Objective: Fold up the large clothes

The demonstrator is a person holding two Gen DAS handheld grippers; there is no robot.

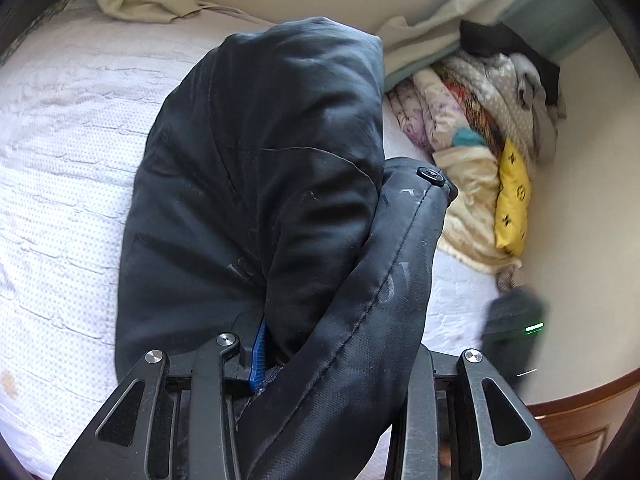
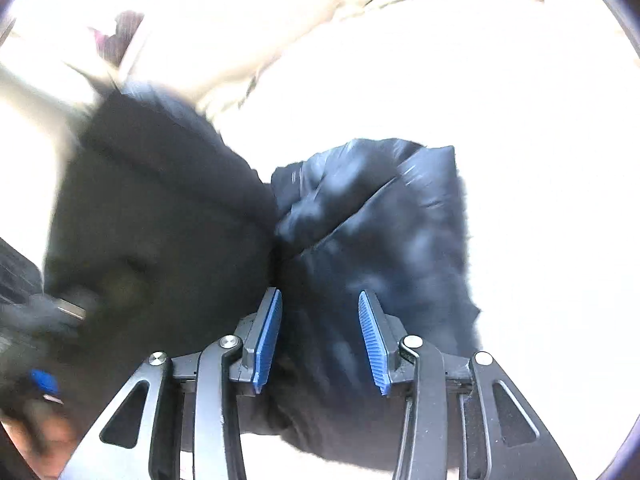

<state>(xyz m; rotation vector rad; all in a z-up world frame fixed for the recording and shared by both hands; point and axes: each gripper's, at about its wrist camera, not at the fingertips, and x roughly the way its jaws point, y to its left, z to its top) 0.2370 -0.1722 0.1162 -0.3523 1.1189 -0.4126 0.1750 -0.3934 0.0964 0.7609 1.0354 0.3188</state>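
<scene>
Two grippers are working one dark padded jacket near the bed's middle: the left gripper is pinching its placket to lift a fold, while the right gripper is straddling the fabric, pads apart, not clamping.

**Dark jacket on pale bed**

The jacket is black with a faint navy sheen and a black snap button. The bedspread is white with fine grey dots. The pile holds lilac florals, grey with white dots, cream and teal. One cushion is yellow with black motifs. The wall is cream. Hand-held gripper pads are blue on black frames.
</scene>
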